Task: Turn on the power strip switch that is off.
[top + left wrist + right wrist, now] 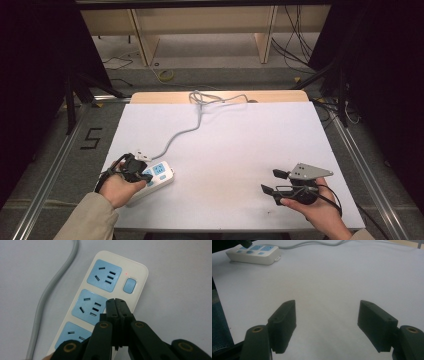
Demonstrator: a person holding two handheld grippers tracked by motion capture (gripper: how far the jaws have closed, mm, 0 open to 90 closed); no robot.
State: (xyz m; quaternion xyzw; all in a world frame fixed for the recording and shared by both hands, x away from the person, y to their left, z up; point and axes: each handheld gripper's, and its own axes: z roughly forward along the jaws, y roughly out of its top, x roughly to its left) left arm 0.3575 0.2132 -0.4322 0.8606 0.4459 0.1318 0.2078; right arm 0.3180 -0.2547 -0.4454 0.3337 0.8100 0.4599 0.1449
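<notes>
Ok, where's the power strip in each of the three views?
High view: power strip at the lower left, under the left claw.
Left gripper view: centre, beyond the shut jaws.
Right gripper view: top left corner.
Shared landmark: its grey cable on the white table.

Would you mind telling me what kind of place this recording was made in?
Probably a lab or data-collection workspace, not a home: a white-topped table inside a metal rail frame, loose cables on the floor, and a power strip as the lone prop.

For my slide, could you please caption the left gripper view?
Shut hand-held gripper poised over a white power strip, its red indicator lit.
</notes>
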